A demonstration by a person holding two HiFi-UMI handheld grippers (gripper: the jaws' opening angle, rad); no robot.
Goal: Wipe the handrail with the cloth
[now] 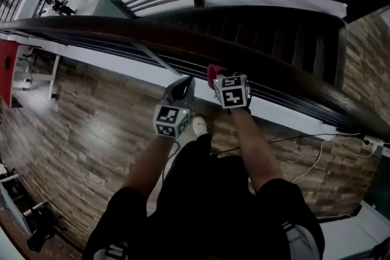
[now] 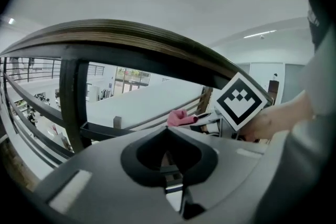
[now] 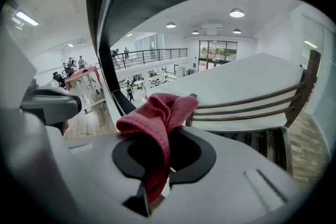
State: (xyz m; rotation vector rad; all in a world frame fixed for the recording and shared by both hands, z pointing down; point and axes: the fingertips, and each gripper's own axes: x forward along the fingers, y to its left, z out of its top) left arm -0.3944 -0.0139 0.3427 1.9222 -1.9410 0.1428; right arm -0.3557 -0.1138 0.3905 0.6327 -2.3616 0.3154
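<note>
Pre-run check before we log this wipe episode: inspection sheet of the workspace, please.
Surface: dark wooden handrail, curved and glossy; no marks discernible.
Job's things: red cloth, bunched, just under the handrail; contact cannot be told.
Clutter: nothing seen.
Grippers: right gripper shut on the cloth; left gripper shut, empty, beside it.
Cables: white cable on the wood-look floor, leading towards a power strip.
Surroundings: staircase beyond the handrail; open hall below.
</note>
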